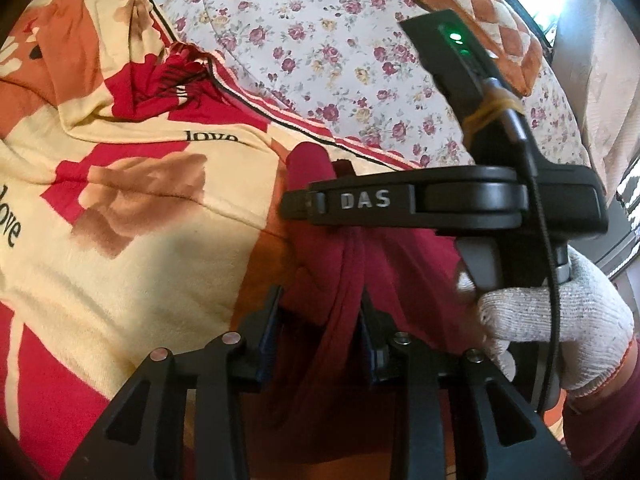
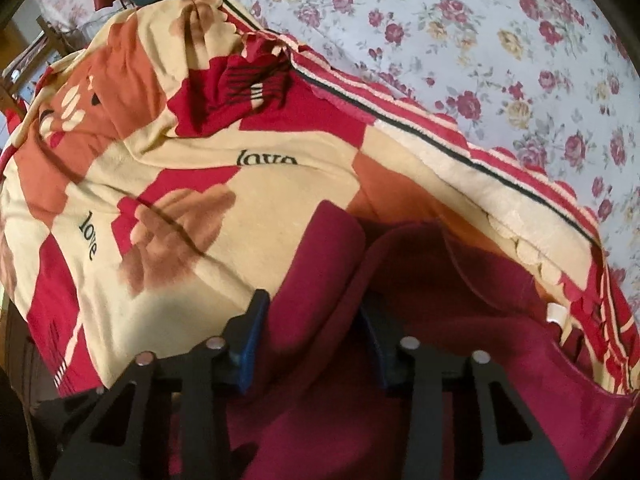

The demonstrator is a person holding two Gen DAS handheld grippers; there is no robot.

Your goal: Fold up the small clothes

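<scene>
Soft maroon garment (image 2: 320, 320) bunched on plush blanket (image 2: 240, 200).

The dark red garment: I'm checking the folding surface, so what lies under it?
The dark red garment lies on a cream-and-red "love" blanket, spread over a floral sheet. Anything directly beneath the garment is covered.

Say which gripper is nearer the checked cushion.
Right. The right gripper reaches across, closer to the cushion; the left gripper sits further back.

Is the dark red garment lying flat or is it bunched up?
Bunched up: the dark red garment rises in thick rolled folds between both grippers' fingers, on the patterned blanket.
</scene>
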